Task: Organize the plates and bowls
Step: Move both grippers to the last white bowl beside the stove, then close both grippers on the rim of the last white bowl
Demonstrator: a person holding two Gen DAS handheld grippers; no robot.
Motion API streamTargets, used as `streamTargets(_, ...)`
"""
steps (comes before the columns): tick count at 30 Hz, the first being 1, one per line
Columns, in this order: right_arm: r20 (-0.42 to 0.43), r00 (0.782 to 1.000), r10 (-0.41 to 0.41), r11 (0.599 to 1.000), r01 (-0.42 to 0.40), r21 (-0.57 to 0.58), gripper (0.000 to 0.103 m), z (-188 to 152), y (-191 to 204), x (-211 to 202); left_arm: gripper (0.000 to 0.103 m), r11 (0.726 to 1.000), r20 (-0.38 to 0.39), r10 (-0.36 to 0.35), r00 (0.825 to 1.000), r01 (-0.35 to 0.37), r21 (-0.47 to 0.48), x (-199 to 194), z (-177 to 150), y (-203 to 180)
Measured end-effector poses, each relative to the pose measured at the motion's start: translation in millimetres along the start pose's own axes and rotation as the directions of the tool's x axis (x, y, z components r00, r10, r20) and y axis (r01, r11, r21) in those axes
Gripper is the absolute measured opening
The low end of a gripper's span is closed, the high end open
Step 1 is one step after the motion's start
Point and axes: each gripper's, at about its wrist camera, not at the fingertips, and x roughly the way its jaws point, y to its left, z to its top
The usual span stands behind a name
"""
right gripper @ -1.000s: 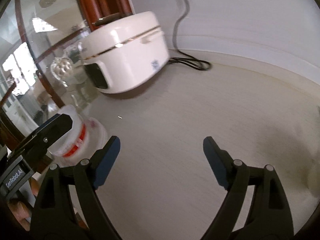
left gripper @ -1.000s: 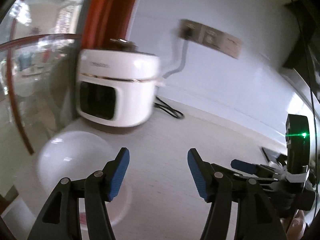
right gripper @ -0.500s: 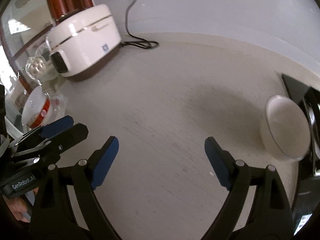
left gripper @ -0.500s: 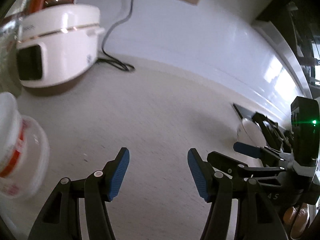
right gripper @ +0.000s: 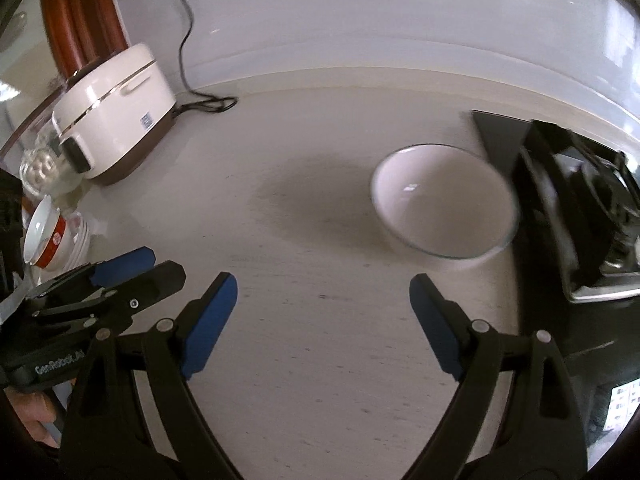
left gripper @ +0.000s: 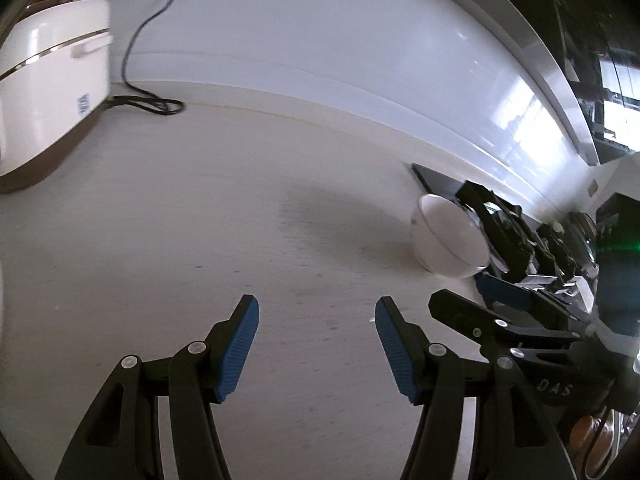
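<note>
My left claw (left gripper: 316,336) stands open over the pale worktop (left gripper: 240,216), its blue pads apart and nothing between them. My right claw (right gripper: 322,320) is spread wider still, and it too holds nothing. Ahead of the right claw and a little to its right sits a white bowl (right gripper: 444,204), upright on the worktop, its far right side just beside the black stove (right gripper: 576,216). From the left wrist view the same bowl shows well off to the right, beyond the tips of my right claw. At the far left of the worktop, by the wall, stands a white rice cooker (right gripper: 112,128) with its black cord (right gripper: 208,104) looping behind it. Near it, at the left edge, a red-banded bowl (right gripper: 44,236) rests tilted in a stack of white dishes (right gripper: 80,240).
</note>
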Motion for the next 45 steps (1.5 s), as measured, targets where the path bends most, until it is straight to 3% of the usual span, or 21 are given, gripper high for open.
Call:
streamTargets(5,0.057,0.997,-0.049,0.997,0.046,0.056,0.090,-1.7,-28.4,-15.5,0.061,0.999,0.016,-0.045,0.999,0.045,0.031,8.6,4.0,-25.7)
streamTargets(13,0.211,0.971,-0.110,0.986,0.080,0.144,0.091,1.0,-66.4,-24.7,0.061,0.992,0.110,-0.128,0.986,0.126,0.030,35.3,21.4,-51.9)
streamTargets(23,0.173,0.978,-0.118,0.976,0.082,0.204,0.091,9.0,-106.3,-12.4,0.061,0.989,0.067,-0.126,0.990,0.120,0.085,76.4,64.0,-73.1)
streamTargets(28,0.168,0.978,-0.124,0.975,0.089,0.202,0.091,16.2,-109.7,-1.6,0.061,0.972,0.042,-0.178,0.983,0.169,0.166,96.3,81.2,-84.3)
streamTargets(33,0.163,0.974,-0.154,0.973,0.121,0.195,0.091,14.5,-110.0,7.7,0.056,0.950,0.016,-0.265,0.964,0.259,0.176,113.1,79.3,-80.1)
streamTargets(40,0.151,0.974,-0.166,0.969,0.134,0.206,0.091,13.1,-111.1,15.5,0.053,0.954,-0.058,-0.267,0.962,0.272,0.125,125.8,70.9,-73.5)
streamTargets(45,0.121,0.977,-0.178,0.967,0.151,0.205,0.089,10.4,-113.0,24.7,0.052,0.944,-0.114,-0.301,0.947,0.313,0.107,129.0,64.8,-75.5)
